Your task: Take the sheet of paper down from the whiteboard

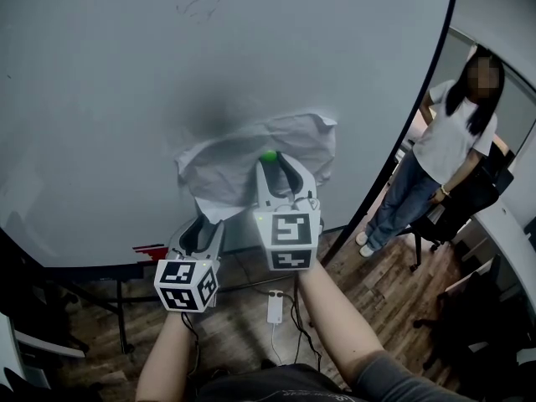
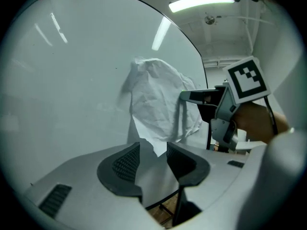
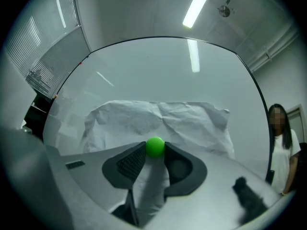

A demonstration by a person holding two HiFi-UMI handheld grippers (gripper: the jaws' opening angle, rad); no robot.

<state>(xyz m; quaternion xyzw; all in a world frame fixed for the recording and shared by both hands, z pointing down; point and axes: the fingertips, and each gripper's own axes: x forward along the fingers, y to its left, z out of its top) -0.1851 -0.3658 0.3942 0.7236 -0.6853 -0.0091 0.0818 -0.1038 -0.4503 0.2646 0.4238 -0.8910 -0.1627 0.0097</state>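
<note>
A crumpled white sheet of paper (image 1: 226, 162) hangs on the whiteboard (image 1: 109, 99), pinned by a round green magnet (image 1: 268, 157). My right gripper (image 1: 272, 164) points at the board and is shut on the green magnet (image 3: 154, 146), both pads touching its sides, with the paper (image 3: 158, 121) spread behind it. My left gripper (image 1: 209, 222) sits lower and to the left, at the sheet's bottom corner. In the left gripper view its jaws (image 2: 153, 150) stand open, and the paper's (image 2: 158, 104) pointed lower corner hangs between the tips without being pressed.
A person (image 1: 456, 132) stands to the right of the board's black edge (image 1: 419, 115), beside an office chair (image 1: 469, 199). The board's stand, cables and a small white device (image 1: 275, 308) lie on the wooden floor below. A desk edge (image 1: 502, 233) is at the far right.
</note>
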